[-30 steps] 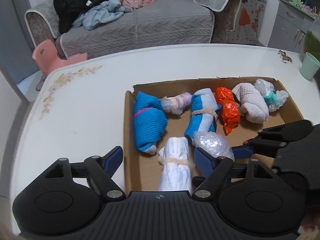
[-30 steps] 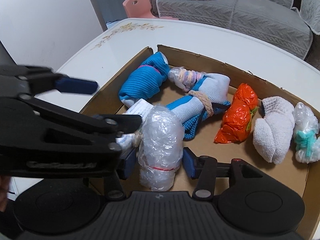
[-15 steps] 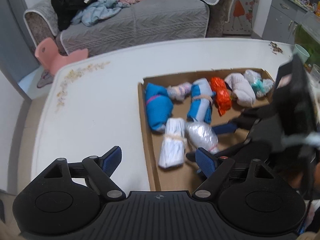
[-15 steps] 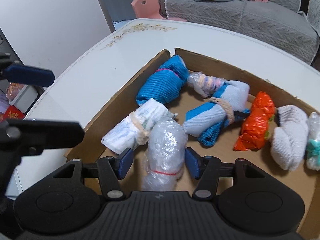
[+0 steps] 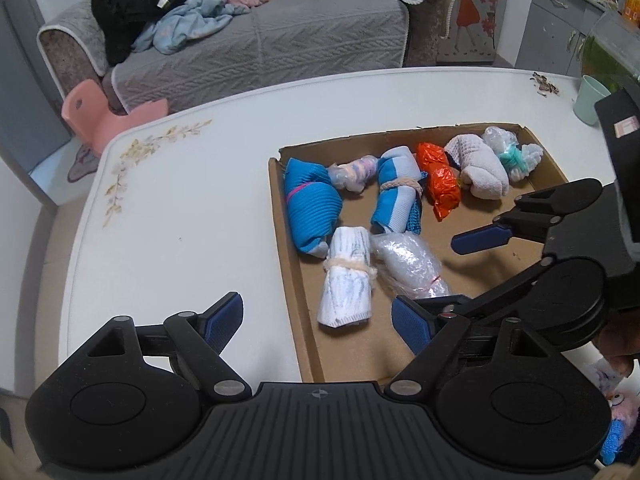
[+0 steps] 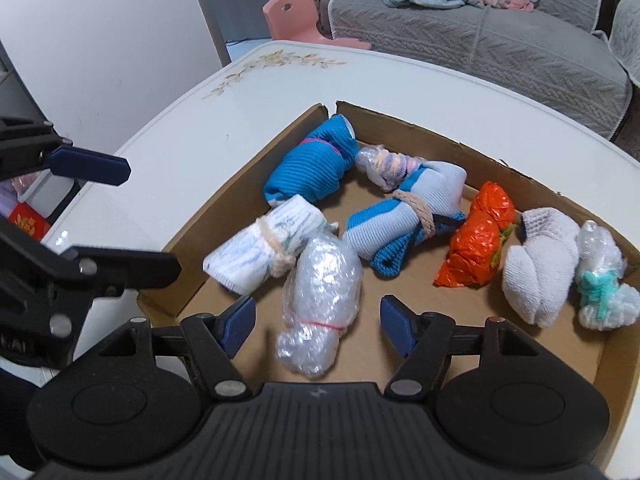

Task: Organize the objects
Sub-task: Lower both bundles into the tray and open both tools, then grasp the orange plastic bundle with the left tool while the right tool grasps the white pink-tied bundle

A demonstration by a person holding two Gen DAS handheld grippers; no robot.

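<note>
In the left wrist view, the left gripper [image 5: 318, 318] hangs empty over the white counter [image 5: 180, 220], fingers apart. In the right wrist view, the right gripper [image 6: 318, 324] is opening, pads clear of the clear bubble-wrap bundle [image 6: 320, 292], apparently releasing it inside the shallow cardboard box [image 6: 420, 128].

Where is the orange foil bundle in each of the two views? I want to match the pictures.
Left wrist view: orange foil bundle right of centre, in the upper part of the cardboard tray.
Right wrist view: it lies right of centre, mid-height.
Shared landmark: the white knitted roll just to its right.
</note>
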